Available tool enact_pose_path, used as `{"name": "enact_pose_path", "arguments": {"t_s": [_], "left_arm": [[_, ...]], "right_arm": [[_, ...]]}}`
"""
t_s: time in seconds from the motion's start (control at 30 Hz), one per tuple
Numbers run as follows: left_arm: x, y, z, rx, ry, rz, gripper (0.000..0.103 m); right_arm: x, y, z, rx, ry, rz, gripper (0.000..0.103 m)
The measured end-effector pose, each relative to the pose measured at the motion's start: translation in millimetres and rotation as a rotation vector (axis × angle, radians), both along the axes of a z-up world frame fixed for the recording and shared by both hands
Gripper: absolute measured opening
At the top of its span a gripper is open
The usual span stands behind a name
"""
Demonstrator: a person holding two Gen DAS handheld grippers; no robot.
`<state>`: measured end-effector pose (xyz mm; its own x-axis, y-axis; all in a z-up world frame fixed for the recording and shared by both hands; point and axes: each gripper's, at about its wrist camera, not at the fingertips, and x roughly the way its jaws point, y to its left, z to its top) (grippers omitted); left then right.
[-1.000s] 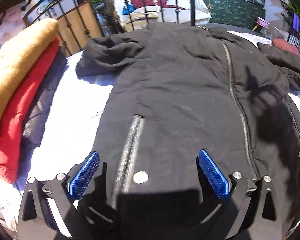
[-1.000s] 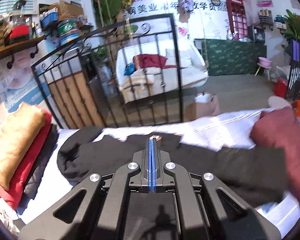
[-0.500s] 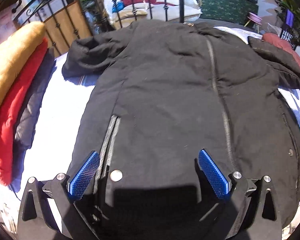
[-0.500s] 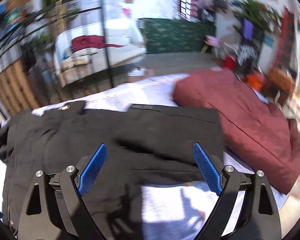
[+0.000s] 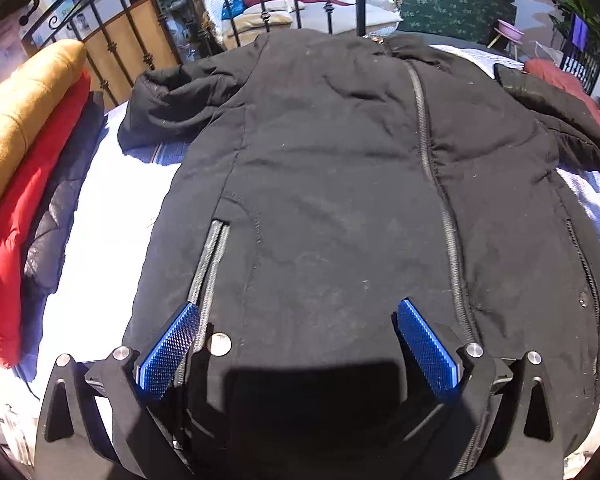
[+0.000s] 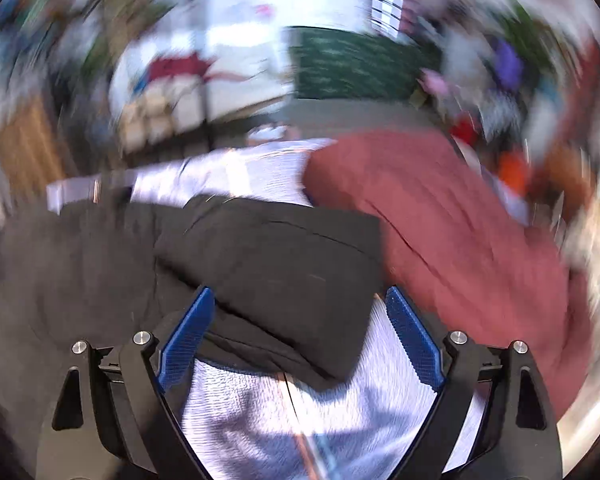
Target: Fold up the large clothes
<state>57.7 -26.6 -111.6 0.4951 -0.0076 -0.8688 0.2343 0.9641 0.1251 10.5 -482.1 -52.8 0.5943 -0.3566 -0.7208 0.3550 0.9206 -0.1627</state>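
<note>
A black zip-up jacket [image 5: 340, 184] lies spread front-up on a white bed sheet [image 5: 112, 216], collar at the far end. My left gripper [image 5: 296, 344] is open and empty, hovering over the jacket's lower hem near a pocket zipper [image 5: 210, 264]. In the blurred right wrist view, my right gripper [image 6: 300, 336] is open and empty above the jacket's right sleeve [image 6: 276, 268], whose cuff end lies between the pads.
Folded yellow, red and dark garments [image 5: 24, 168] are stacked along the left. A maroon garment [image 6: 452, 240] lies right of the sleeve. A black iron bed frame [image 5: 148, 32] stands at the far end.
My right gripper opened, swung right and dropped toward the sleeve; its view is now motion-blurred. My left gripper stayed open and drew back slightly over the hem.
</note>
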Motion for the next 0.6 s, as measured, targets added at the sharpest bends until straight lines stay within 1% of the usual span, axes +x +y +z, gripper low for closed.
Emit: {"name": "enact_pose_path", "arguments": {"t_s": [0.03,0.07,0.1,0.13,0.2,0.23,0.27,0.3,0.33,0.37,0.4,0.43,0.5,0.57,0.6], "left_arm": [[-1,-2,1,-0.001,-0.002,-0.006,0.097],[-2,-2,2,0.001,-0.003,-0.009,0.097],[-3,-3,2,0.008,-0.004,-0.011,0.097],[-4,-2,3,0.017,-0.004,-0.011,0.097],[-5,0,4,0.034,-0.003,-0.012,0.097],[-5,3,6,0.047,-0.004,-0.010,0.097],[-6,6,6,0.059,-0.007,-0.007,0.097],[-5,10,7,0.069,-0.009,-0.002,0.097],[-4,14,7,0.080,-0.010,0.009,0.097],[-2,18,7,0.084,-0.008,0.019,0.097],[1,22,6,0.085,-0.004,0.035,0.097],[4,26,6,0.082,0.002,0.051,0.097],[8,30,6,0.068,0.015,0.069,0.097],[11,28,10,0.058,0.005,0.070,0.097],[11,26,12,0.059,-0.006,0.066,0.097]], "right_arm": [[18,22,-7,-0.112,0.037,0.053,0.087],[30,32,-13,-0.165,0.059,0.082,0.086],[48,45,-23,-0.212,0.099,0.116,0.086],[64,54,-36,-0.246,0.147,0.123,0.085],[86,59,-63,-0.307,0.228,0.095,0.074],[97,59,-82,-0.322,0.287,0.071,0.070],[100,57,-93,-0.319,0.312,0.045,0.065],[101,54,-99,-0.306,0.311,0.010,0.056],[98,47,-99,-0.272,0.287,-0.046,0.047],[95,42,-95,-0.225,0.254,-0.087,0.034],[89,36,-86,-0.159,0.201,-0.132,0.024],[82,31,-75,-0.097,0.147,-0.167,0.022],[79,26,-57,-0.031,0.079,-0.188,0.017],[73,28,-30,0.026,-0.016,-0.164,0.016],[69,34,-12,0.047,-0.067,-0.140,0.016]]}}
